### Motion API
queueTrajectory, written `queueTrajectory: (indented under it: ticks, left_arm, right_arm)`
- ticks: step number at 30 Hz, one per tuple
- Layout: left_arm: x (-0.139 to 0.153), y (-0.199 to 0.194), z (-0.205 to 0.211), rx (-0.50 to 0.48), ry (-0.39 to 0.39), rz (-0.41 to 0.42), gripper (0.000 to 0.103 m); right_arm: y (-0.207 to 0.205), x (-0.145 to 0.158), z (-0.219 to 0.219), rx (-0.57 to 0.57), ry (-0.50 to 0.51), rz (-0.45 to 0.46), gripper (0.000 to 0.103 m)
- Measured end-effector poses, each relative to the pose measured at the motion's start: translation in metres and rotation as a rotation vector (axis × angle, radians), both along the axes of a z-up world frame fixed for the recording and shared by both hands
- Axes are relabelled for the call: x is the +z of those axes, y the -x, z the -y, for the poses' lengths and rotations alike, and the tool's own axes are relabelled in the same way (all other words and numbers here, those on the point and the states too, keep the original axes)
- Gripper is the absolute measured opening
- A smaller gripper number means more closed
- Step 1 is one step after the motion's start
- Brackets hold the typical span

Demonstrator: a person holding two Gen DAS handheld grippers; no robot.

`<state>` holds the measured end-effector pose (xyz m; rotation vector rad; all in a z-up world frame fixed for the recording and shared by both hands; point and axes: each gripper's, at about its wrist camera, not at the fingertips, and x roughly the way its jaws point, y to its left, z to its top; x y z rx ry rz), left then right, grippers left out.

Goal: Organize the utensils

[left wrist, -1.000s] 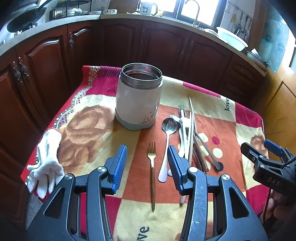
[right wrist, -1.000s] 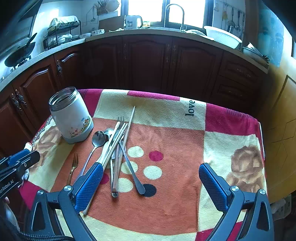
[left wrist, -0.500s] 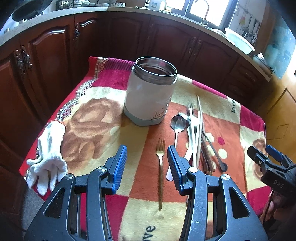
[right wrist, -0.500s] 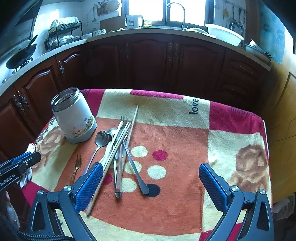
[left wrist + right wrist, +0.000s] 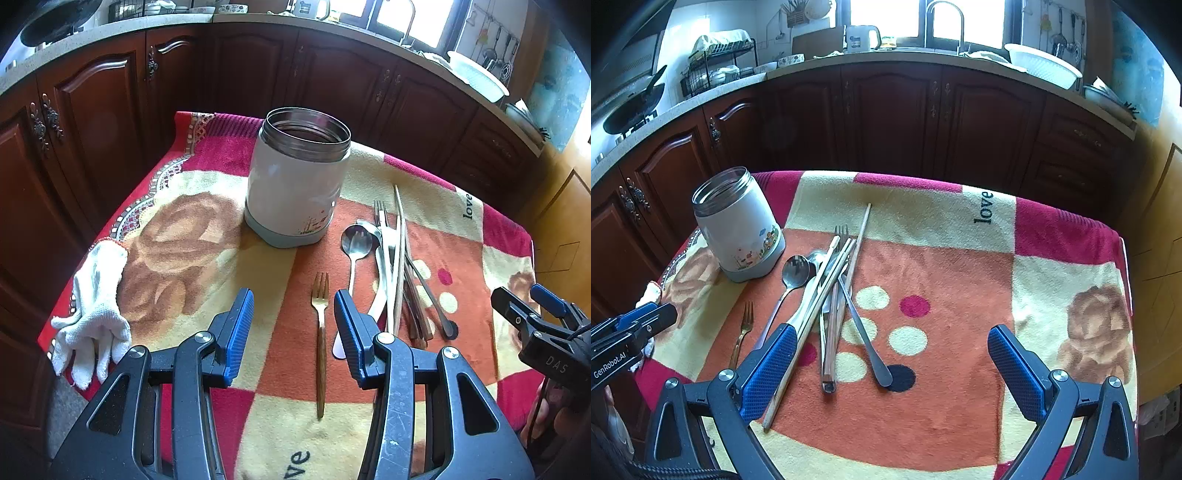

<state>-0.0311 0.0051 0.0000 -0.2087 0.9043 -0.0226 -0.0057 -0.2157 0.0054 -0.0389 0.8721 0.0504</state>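
Observation:
A white steel-rimmed canister point(image 5: 297, 177) point(image 5: 738, 225) stands upright and open on the patterned cloth. To its right lies a pile of utensils point(image 5: 397, 266) point(image 5: 834, 291): spoons, forks and chopsticks crossing one another. One gold fork with a brown handle point(image 5: 320, 332) point(image 5: 741, 334) lies apart, left of the pile. My left gripper point(image 5: 293, 325) hovers open above the cloth, the fork's head just inside its right finger. My right gripper point(image 5: 892, 365) stands wide open over the pile's near ends, with nothing between its pads.
A white cloth glove point(image 5: 92, 314) hangs at the table's left edge. The cloth-covered table point(image 5: 1052, 240) drops off on all sides. Dark wooden cabinets point(image 5: 897, 118) and a counter with a white basin point(image 5: 1039, 64) stand behind.
The left wrist view has drifted, so canister and utensils sit further right and lower in it. In the right wrist view the scene slid slightly down. Both grippers stay open.

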Motion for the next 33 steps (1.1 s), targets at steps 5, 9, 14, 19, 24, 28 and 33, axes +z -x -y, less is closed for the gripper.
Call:
queueTrajectory:
  ticks: [5,9,14,19,24,28,33]
  left_arm:
    - [-0.002,0.000,0.001,-0.003,-0.005,0.002,0.045]
    - [-0.002,0.000,0.001,-0.005,-0.009,0.004,0.045]
    - [-0.002,-0.002,0.003,-0.008,-0.014,0.005,0.045]
    - [-0.004,-0.004,0.002,-0.006,-0.018,0.002,0.045]
    - [-0.004,-0.005,0.002,-0.008,-0.020,0.003,0.045]
    - [-0.005,-0.009,0.003,-0.034,-0.014,0.004,0.045]
    - [-0.004,-0.017,0.006,-0.101,0.019,0.015,0.045]
  right_arm:
    - [0.000,0.000,-0.001,0.008,-0.001,0.003,0.103]
    - [-0.001,-0.001,-0.002,0.014,-0.005,0.002,0.103]
    - [-0.002,-0.002,-0.002,0.021,-0.009,0.001,0.103]
    - [-0.003,-0.003,-0.004,0.033,-0.004,0.001,0.103]
    - [-0.006,-0.005,-0.005,0.035,-0.009,-0.004,0.103]
    - [-0.009,-0.007,-0.007,0.043,-0.008,-0.004,0.103]
    - [-0.017,-0.005,-0.007,0.079,-0.019,0.006,0.101]
